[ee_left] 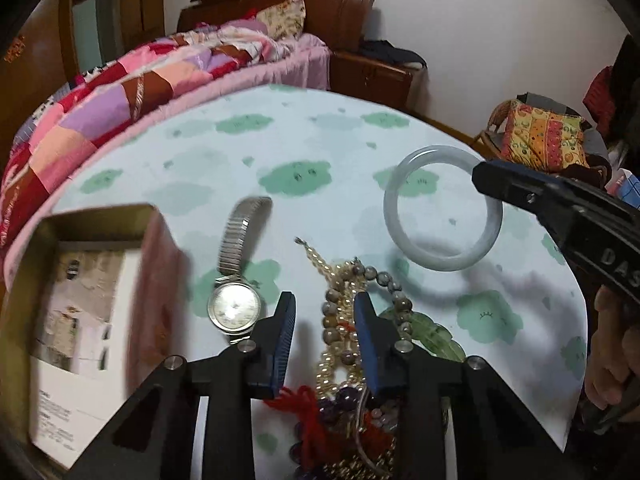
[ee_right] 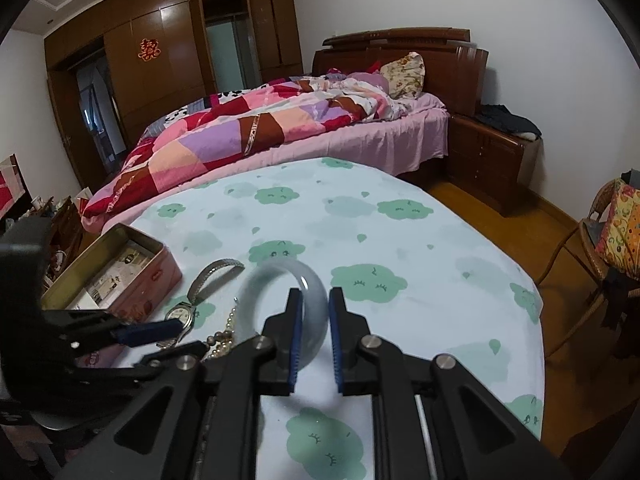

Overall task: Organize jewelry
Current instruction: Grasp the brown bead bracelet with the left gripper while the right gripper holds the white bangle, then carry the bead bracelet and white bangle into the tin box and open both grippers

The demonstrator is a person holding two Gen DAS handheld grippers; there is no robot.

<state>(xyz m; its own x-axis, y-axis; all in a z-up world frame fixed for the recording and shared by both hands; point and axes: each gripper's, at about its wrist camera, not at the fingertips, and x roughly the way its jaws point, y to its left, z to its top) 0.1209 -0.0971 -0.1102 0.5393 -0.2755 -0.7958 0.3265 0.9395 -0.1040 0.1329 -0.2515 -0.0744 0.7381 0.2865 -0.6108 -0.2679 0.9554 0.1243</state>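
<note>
**Grippers and hand: pose and state**

Left gripper (ee_left: 325,320): low, pointing forward, jaws parted with a clear gap between the blue pads (ee_left: 285,332). Right gripper (ee_right: 316,320): raised, jaws closed on a pale bangle (ee_right: 316,300), rim between the pads. Right hand (ee_left: 612,356): bare fingers wrapped round the handle.

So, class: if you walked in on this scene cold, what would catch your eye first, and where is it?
First, the pale jade bangle, lifted off the cloud-print cloth between the right gripper's blue fingers. Next, the tangle of bead and pearl strands beneath the open left gripper, with a silver watch and an open pink tin to its left.
</note>
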